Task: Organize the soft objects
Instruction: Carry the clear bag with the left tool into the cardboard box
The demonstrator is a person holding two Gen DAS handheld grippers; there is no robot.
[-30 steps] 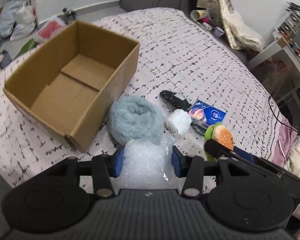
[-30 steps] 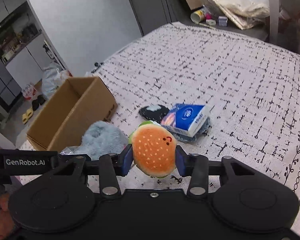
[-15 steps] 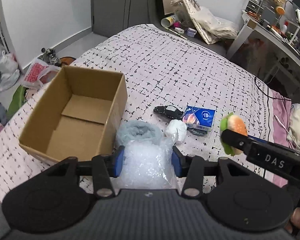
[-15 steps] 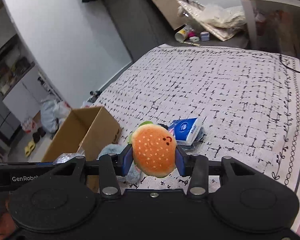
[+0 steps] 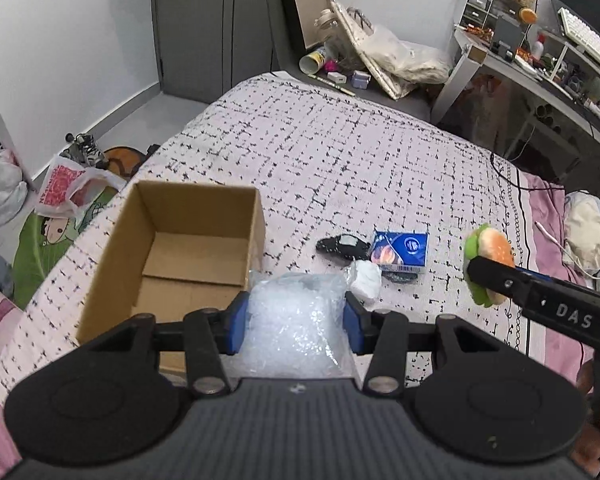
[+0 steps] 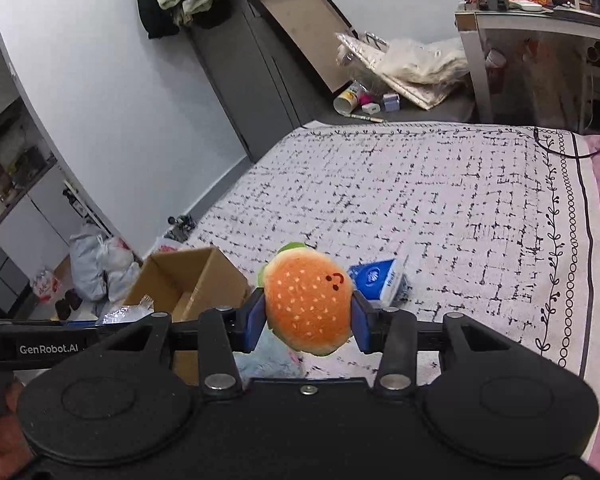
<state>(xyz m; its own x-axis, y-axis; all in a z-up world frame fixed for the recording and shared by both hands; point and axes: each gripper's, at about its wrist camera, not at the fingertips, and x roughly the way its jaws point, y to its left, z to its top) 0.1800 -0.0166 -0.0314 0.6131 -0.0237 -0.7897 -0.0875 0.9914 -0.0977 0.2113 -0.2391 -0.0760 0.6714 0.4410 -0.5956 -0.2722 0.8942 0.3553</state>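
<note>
My left gripper (image 5: 294,326) is shut on a clear bubble-wrap bag (image 5: 296,328) and holds it high above the bed, near the right wall of an open, empty cardboard box (image 5: 188,252). My right gripper (image 6: 308,322) is shut on an orange plush burger (image 6: 308,306) with a green edge; it also shows in the left wrist view (image 5: 488,264) to the right. The box shows in the right wrist view (image 6: 180,280) too. A fluffy grey-blue plush (image 6: 268,362) lies below the burger, mostly hidden.
On the patterned bedspread (image 5: 340,160) lie a blue tissue pack (image 5: 400,248), a black sock-like item (image 5: 342,246) and a white soft lump (image 5: 365,282). Bags and clutter sit on the floor at left (image 5: 68,192); a desk (image 5: 540,60) stands at back right.
Both grippers have risen well above the bed with their loads; the box and the items on the bed look smaller and farther. The grey-blue plush has dropped out of the left wrist view.
</note>
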